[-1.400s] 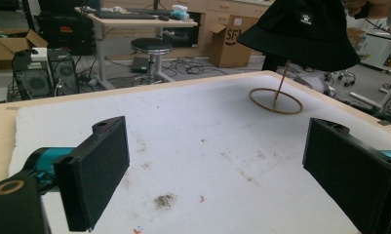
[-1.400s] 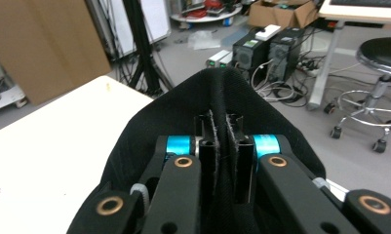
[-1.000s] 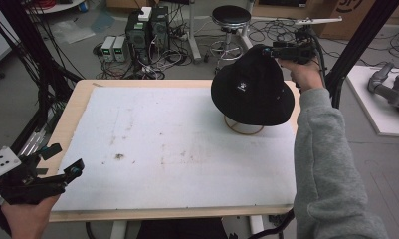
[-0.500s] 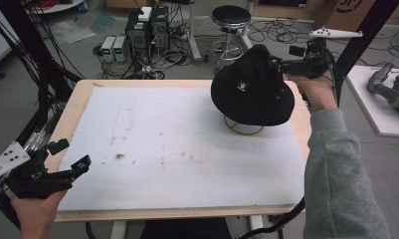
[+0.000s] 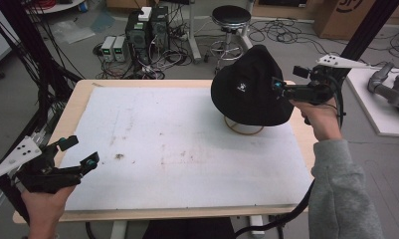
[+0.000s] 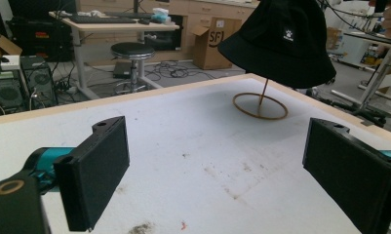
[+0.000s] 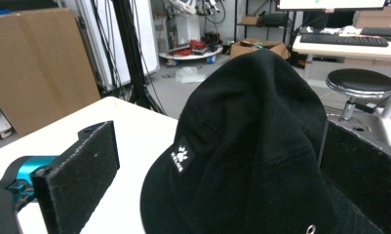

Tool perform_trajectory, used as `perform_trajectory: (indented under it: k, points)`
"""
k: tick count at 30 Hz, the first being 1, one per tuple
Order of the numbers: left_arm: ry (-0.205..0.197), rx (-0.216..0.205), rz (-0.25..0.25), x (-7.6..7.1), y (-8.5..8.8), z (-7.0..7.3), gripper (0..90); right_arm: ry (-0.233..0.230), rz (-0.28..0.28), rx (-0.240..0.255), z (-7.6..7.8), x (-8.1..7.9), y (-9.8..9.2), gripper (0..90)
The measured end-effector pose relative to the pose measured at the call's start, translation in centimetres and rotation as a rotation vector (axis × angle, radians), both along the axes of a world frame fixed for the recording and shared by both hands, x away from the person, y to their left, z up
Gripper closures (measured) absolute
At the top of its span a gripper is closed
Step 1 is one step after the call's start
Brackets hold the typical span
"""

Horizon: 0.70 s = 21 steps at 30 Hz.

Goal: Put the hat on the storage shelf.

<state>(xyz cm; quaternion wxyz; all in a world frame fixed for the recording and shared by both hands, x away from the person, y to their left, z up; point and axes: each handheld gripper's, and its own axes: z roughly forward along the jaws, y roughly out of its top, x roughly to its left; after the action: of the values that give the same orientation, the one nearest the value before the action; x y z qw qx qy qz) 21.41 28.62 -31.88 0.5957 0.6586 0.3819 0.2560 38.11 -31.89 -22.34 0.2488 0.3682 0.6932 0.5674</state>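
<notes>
Jaws of the right gripper (image 5: 281,88) have just been opening and now stand wide, its hand at the far right edge of the desk (image 5: 77,99). The black bucket hat (image 5: 249,84) sits on a thin wire stand (image 5: 243,130) at the desk's far right. In the right gripper view the hat lies between the two pads, but whether the far pad touches the brim is hard to tell. This reads as a release, with the hat left hung on its stand. Compared with a second ago, the right hand has drawn rightward, off the hat's top. The left gripper (image 5: 82,154) hovers at the near left corner, jaws wide and empty.
</notes>
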Motion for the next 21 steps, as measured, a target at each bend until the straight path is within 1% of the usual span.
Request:
perform_trajectory:
  k: [2,4,9,11,12,14,16,18,21]
  points:
    - [-0.007,-0.004,-0.003,0.1,-0.1,0.1,10.1,-0.017,0.001,-0.007,-0.1,-0.8,0.1,1.1]
    - [-0.008,-0.003,-0.003,0.1,-0.1,0.1,10.1,-0.022,0.003,-0.011,-0.3,-1.5,0.2,1.1]
    - [-0.003,-0.002,-0.013,0.6,-0.4,0.1,10.1,-0.042,0.036,-0.013,-1.2,-3.4,0.3,1.1]
    - [-0.002,0.001,-0.017,0.8,-0.7,0.0,10.1,-0.047,0.054,-0.022,-1.8,-4.2,0.4,1.1]
    - [-0.001,0.006,-0.021,0.9,-0.8,0.1,10.1,-0.057,0.056,-0.028,-2.3,-4.8,0.4,1.1]
    - [-0.001,0.01,-0.026,1.1,-1.0,0.1,10.1,-0.077,0.043,-0.006,-3.1,-5.6,0.3,1.1]
    - [-0.002,0.015,-0.03,1.2,-1.3,0.1,10.1,-0.086,0.041,0.012,-4.0,-6.4,0.0,1.1]
    - [-0.003,0.018,-0.032,1.2,-1.4,0.2,10.1,-0.1,0.023,0.015,-4.9,-7.2,-0.4,1.1]
    - [-0.006,0.019,-0.033,1.3,-1.5,0.2,10.1,-0.105,0.015,0.033,-6.2,-8.2,-0.9,1.1]
